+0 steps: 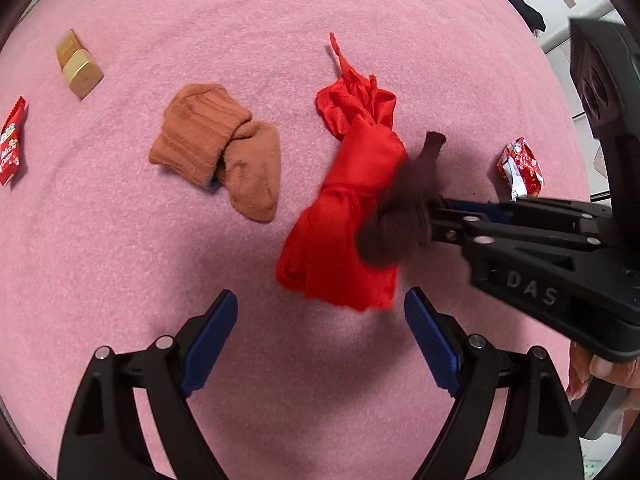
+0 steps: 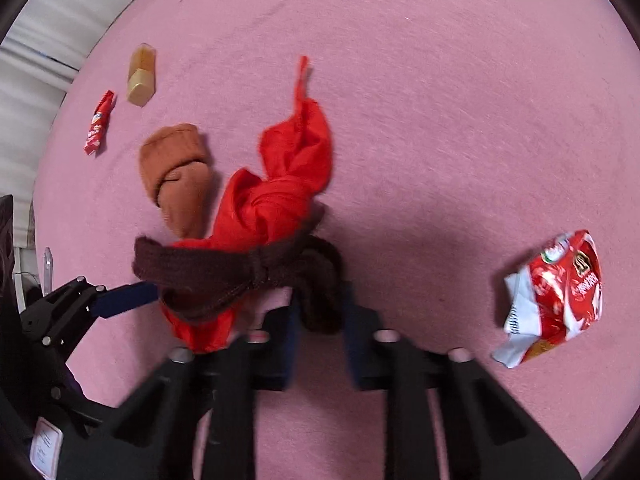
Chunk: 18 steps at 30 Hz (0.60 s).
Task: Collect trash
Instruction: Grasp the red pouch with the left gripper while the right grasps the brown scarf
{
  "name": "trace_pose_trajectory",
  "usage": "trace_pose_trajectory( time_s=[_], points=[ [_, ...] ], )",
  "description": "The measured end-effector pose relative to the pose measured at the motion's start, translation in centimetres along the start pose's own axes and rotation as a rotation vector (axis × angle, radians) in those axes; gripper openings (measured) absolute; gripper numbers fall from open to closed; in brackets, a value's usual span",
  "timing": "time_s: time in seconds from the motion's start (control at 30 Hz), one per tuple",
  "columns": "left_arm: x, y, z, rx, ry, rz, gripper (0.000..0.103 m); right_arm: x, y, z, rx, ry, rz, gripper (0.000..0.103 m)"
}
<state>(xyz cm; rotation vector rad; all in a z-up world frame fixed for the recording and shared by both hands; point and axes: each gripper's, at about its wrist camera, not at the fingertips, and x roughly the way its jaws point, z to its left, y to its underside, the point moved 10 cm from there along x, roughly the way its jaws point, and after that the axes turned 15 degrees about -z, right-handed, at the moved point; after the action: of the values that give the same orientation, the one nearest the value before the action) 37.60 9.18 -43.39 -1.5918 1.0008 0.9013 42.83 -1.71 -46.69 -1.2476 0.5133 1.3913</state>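
My right gripper [image 2: 320,312] is shut on a dark brown knitted cloth [image 2: 200,272], which hangs over a knotted red cloth [image 2: 280,184] on the pink blanket. In the left wrist view the right gripper [image 1: 436,210] reaches in from the right, with the brown cloth [image 1: 400,220] bunched at its tips over the red cloth [image 1: 352,200]. My left gripper [image 1: 320,304] stands wide open just short of the red cloth's near edge, with nothing between its pads. A crumpled red and white wrapper [image 1: 520,168] [image 2: 556,292] lies to the right. A red snack wrapper [image 1: 12,144] [image 2: 98,124] lies far left.
An orange sock [image 1: 216,152] [image 2: 176,168] lies left of the red cloth. A small gold box [image 1: 78,64] [image 2: 140,76] sits at the back left. A hand [image 1: 592,372] holds the right gripper's handle. The blanket's edge runs along the far left and right.
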Motion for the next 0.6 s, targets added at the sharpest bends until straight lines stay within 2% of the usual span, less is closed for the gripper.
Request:
trace_pose_trajectory(
  time_s=[0.3, 0.37, 0.43, 0.57, 0.6],
  points=[
    [1.3, -1.4, -1.6, 0.014, 0.004, 0.002, 0.085, -3.0, 0.0, -2.9, 0.12, -0.024, -0.068, 0.009],
    [1.6, -1.4, -1.9, 0.014, -0.004, 0.002, 0.081, -3.9, 0.2, -3.7, 0.141, -0.021, -0.081, 0.009],
    [2.1, -1.4, -1.9, 0.011, -0.025, 0.018, 0.066, -4.6, 0.4, -4.3, 0.165, -0.02, -0.09, 0.009],
    [2.9, -1.5, -1.8, -0.002, -0.091, 0.042, 0.045, -5.6, 1.3, -5.1, 0.219, -0.029, -0.094, 0.009],
    [2.8, -1.5, -1.7, -0.011, -0.099, 0.045, 0.029, -5.9, 1.6, -5.2, 0.23, -0.032, -0.095, 0.009]
  ],
)
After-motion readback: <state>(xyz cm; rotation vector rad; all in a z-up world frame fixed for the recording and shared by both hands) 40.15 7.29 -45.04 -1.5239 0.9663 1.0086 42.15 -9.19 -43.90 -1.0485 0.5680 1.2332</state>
